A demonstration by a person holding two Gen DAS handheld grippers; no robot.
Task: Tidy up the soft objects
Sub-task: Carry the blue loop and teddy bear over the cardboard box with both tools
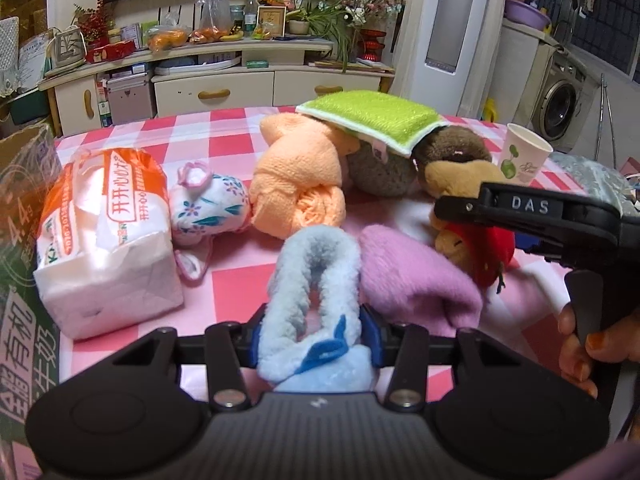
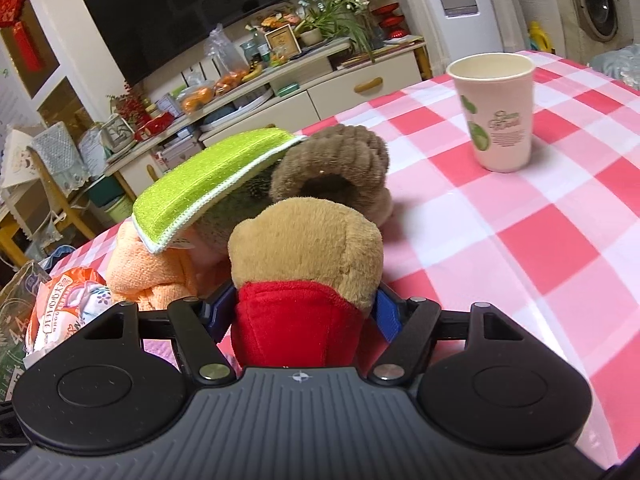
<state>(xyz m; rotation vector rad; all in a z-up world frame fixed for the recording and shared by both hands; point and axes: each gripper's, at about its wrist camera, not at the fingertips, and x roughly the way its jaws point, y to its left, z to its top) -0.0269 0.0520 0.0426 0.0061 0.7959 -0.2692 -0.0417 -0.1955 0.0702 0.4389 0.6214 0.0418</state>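
On the counter (image 1: 240, 128), draped in a pink, red and white checked cloth, we see through the left wrist view a spread of soft things. Our left tool (image 1: 312, 332) pinches a fluffy pale-blue sock (image 1: 316, 280) with dark-blue patches, its blue pads pressed against both sides near the counter's near edge. Just right of it lies a lilac fleece piece (image 1: 412, 276). Toward the left edge sits a tissue pack (image 1: 108, 240) in orange-printed wrap, with a floral white pouch (image 1: 212, 208) beside it. Further back a peach towel (image 1: 300, 176) is bundled up, and a lime-green pad (image 1: 372, 120) rests tilted on a brown plush (image 1: 452, 148). A paper cup (image 1: 524, 156) stands toward the right edge. A hand (image 1: 588, 344) grips the other device's handle.

In the right wrist view, our right tool (image 2: 304, 312) clamps a tan plush bear in a red top (image 2: 304, 240), pads against its sides. The brown plush and green pad lie just behind it, the cup well apart at the far right.
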